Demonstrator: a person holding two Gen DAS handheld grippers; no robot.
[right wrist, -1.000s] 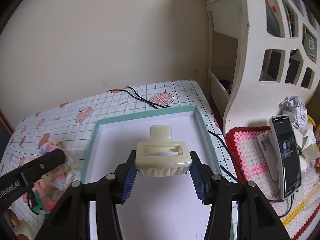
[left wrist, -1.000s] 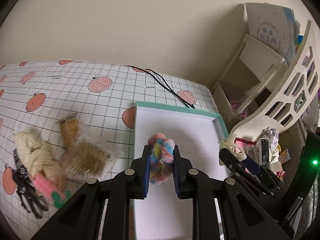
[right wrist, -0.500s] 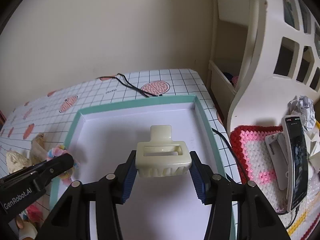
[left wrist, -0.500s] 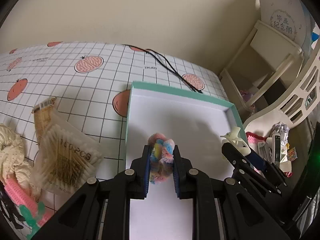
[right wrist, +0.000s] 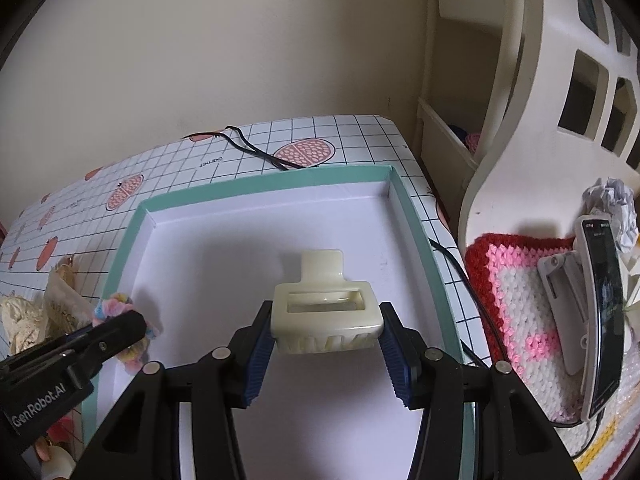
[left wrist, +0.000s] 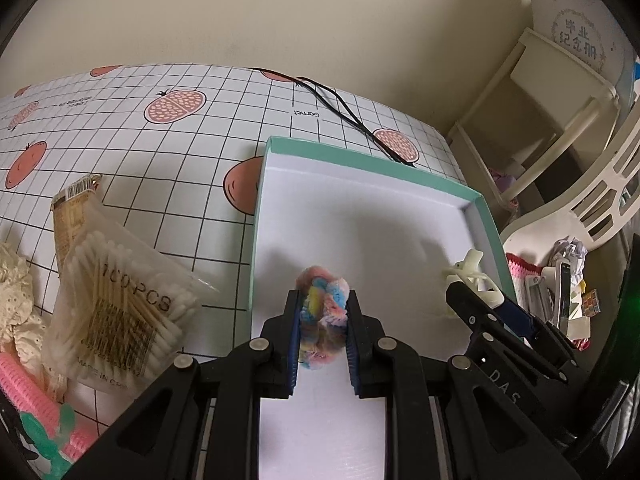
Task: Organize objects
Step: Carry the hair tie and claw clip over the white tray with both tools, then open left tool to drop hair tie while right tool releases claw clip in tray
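My left gripper is shut on a fluffy pastel scrunchie, held over the near left part of a shallow white box with a teal rim. My right gripper is shut on a cream hair claw clip, held above the middle of the same box. In the left wrist view the clip and right gripper show by the box's right wall. The right wrist view catches the scrunchie and the left gripper at the box's left wall.
Left of the box on the grid-patterned tablecloth lie a bag of cotton swabs, a cream lace scrunchie and a pink comb-like item. A black cable runs behind the box. A phone on a stand, a crochet mat and a white shelf unit stand right.
Both grippers have moved forward and lower over the box, each still holding its item. The left gripper has shifted from beside the swab bag to over the box's left part.
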